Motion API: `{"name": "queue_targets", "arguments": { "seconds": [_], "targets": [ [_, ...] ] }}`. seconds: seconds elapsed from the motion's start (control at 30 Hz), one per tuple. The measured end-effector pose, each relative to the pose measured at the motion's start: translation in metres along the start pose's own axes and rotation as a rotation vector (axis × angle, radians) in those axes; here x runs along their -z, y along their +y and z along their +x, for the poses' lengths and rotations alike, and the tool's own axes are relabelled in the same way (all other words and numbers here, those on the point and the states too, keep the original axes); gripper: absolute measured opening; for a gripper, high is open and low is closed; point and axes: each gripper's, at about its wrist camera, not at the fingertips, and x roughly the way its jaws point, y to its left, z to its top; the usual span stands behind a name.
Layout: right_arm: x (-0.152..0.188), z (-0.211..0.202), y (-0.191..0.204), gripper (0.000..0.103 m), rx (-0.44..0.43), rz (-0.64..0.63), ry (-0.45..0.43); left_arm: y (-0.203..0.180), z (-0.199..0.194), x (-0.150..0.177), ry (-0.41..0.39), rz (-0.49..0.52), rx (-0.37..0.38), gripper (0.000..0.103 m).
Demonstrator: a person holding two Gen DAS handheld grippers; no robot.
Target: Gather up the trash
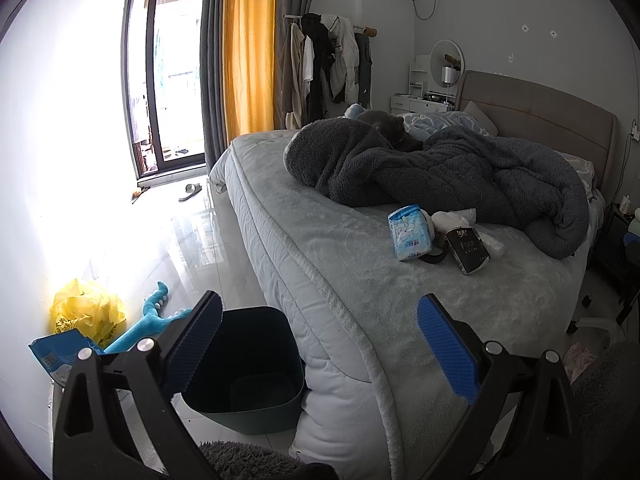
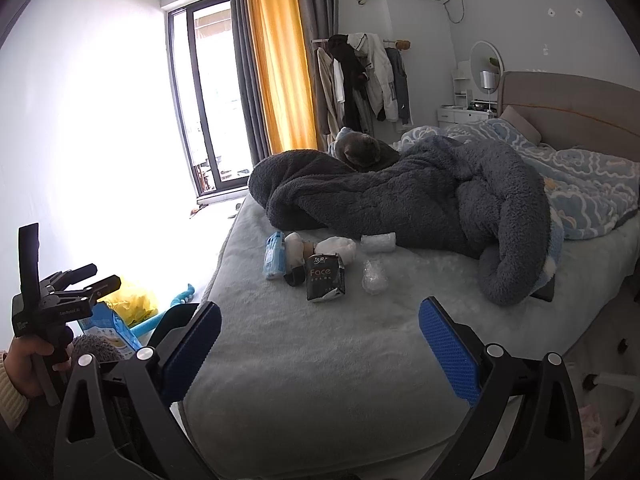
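Observation:
Several pieces of trash lie together on the light grey bed (image 2: pixel 320 360): a black "Face" tissue pack (image 2: pixel 325 276) (image 1: pixel 468 250), a blue-white packet (image 2: pixel 274 260) (image 1: pixel 410 236), crumpled white tissue (image 2: pixel 336 248) (image 1: pixel 452 220) and clear plastic wrap (image 2: pixel 374 276). A dark bin (image 1: pixel 244 368) stands on the floor against the bed's side, below my left gripper (image 1: pixel 320 344). That gripper is open and holds nothing. My right gripper (image 2: pixel 320 344) hangs open over the bed's near part, well short of the trash. A hand (image 2: pixel 28 360) holds the left gripper (image 2: pixel 104 276) at the far left.
A bunched dark grey blanket (image 2: pixel 400 200) lies just behind the trash. On the floor by the wall are a yellow plastic bag (image 1: pixel 88 308), a blue plush toy (image 1: pixel 152 320) and a blue packet (image 1: pixel 60 352). A slipper (image 1: pixel 191 191) sits near the window.

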Motion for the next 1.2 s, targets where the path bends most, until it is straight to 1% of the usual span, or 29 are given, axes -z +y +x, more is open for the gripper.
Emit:
{"name": "queue_targets", "arguments": {
  "seconds": [1.2],
  "targets": [
    [-0.0001, 0.0003, -0.0011, 0.1, 0.0, 0.0, 0.002, -0.0014, -0.0008, 0.002, 0.002, -0.004, -0.001, 0.1]
  ]
}}
